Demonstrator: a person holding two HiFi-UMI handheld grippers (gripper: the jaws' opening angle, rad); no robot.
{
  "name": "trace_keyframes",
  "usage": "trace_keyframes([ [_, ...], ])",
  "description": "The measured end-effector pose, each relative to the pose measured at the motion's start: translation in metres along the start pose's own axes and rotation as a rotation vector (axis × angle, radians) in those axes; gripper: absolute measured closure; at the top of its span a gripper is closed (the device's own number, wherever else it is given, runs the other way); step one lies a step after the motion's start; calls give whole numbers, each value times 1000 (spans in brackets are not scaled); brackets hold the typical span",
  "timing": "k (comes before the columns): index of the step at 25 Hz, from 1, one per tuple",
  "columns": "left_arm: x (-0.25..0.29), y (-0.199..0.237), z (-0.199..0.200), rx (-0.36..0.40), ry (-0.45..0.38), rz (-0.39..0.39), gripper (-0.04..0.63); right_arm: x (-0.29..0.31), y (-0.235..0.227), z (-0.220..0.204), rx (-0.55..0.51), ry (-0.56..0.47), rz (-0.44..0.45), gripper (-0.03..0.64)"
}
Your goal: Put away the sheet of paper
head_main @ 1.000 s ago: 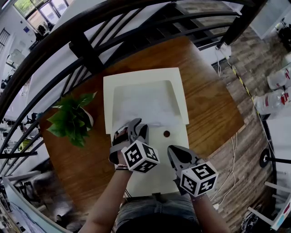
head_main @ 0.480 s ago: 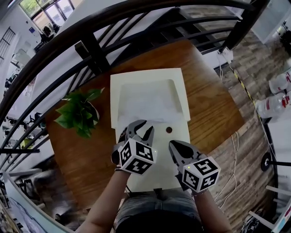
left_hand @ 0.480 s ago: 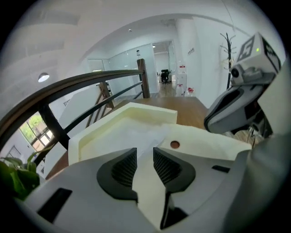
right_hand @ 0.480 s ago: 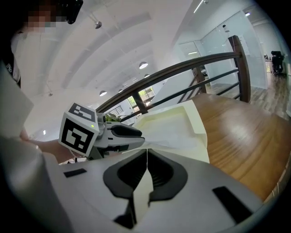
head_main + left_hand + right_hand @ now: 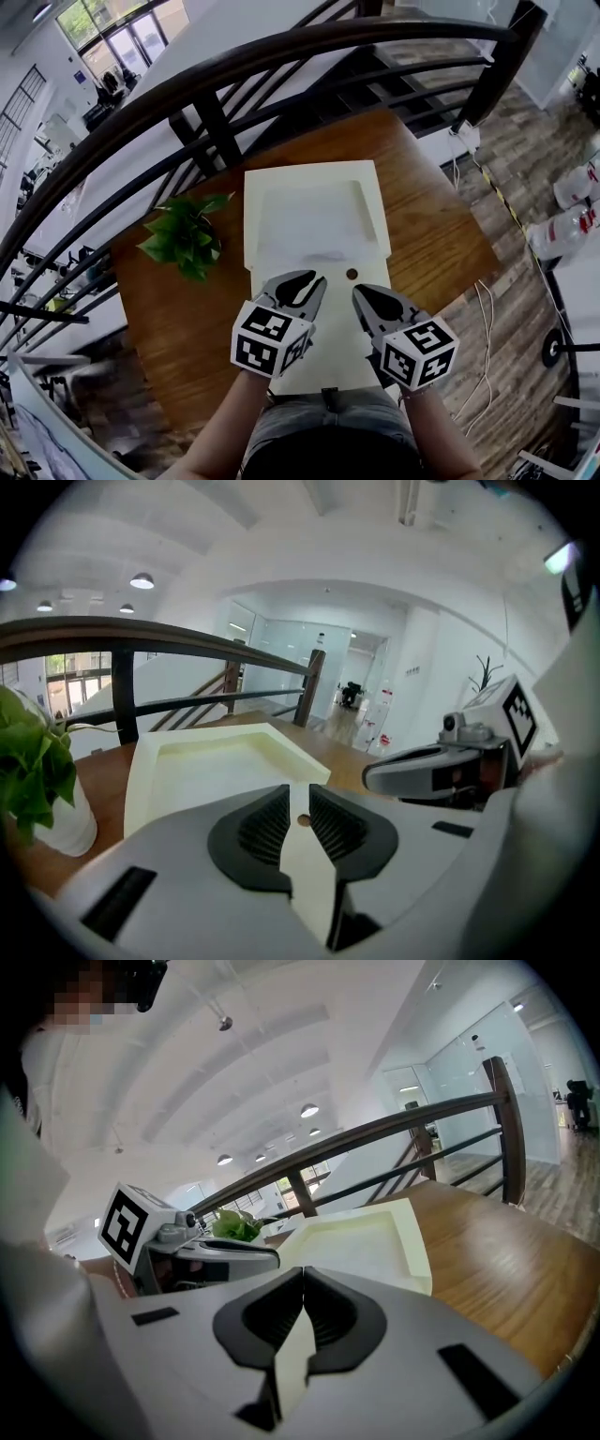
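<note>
Paper (image 5: 309,223) lies in the tray (image 5: 258,192) recess on the desk (image 5: 431,234); task apparently complete. Left gripper (image 5: 302,281): jaws just closing, narrowly apart, empty. Right gripper (image 5: 361,292): jaws clenched, empty.

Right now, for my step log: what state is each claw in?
Left claw: slightly open, just been closing, nothing between.
Right claw: closed, empty.
</note>
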State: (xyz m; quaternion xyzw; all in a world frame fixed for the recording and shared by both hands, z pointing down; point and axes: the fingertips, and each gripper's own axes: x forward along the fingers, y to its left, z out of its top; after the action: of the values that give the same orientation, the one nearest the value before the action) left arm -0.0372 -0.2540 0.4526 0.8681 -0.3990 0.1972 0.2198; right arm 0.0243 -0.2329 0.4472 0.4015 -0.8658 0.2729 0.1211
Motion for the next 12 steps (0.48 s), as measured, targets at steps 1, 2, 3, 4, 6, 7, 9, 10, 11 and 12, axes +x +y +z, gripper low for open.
trace_keyframes([
  [1, -5, -2, 4, -14, -24, -7, 525, -1, 2, 3, -9, -7, 4, 589],
  [2, -10, -3, 8, -21, -46, -9, 528, -1, 4, 7, -19, -13, 8, 589],
  [3, -14, -4, 12, -22, -64, -6, 532, -2, 6, 10, -29, -20, 13, 589],
  [4, -19, -4, 16, -20, -79, -1, 537, -3, 9, 14, -35, -28, 17, 589],
  [6, -28, -6, 21, -15, -100, 6, 545, -5, 14, 21, -36, -46, 29, 589],
  [7, -31, -7, 23, -17, -107, 7, 549, -6, 16, 24, -32, -56, 36, 589],
  [9, -38, -8, 27, -30, -119, 6, 555, -7, 20, 31, -34, -74, 46, 590],
  [10, -41, -9, 29, -37, -125, 8, 558, -7, 21, 34, -40, -81, 50, 591],
  [11, -45, -9, 31, -41, -132, 13, 561, -8, 23, 37, -45, -87, 54, 589],
  [12, -48, -10, 32, -43, -138, 18, 565, -9, 25, 40, -48, -92, 61, 591],
])
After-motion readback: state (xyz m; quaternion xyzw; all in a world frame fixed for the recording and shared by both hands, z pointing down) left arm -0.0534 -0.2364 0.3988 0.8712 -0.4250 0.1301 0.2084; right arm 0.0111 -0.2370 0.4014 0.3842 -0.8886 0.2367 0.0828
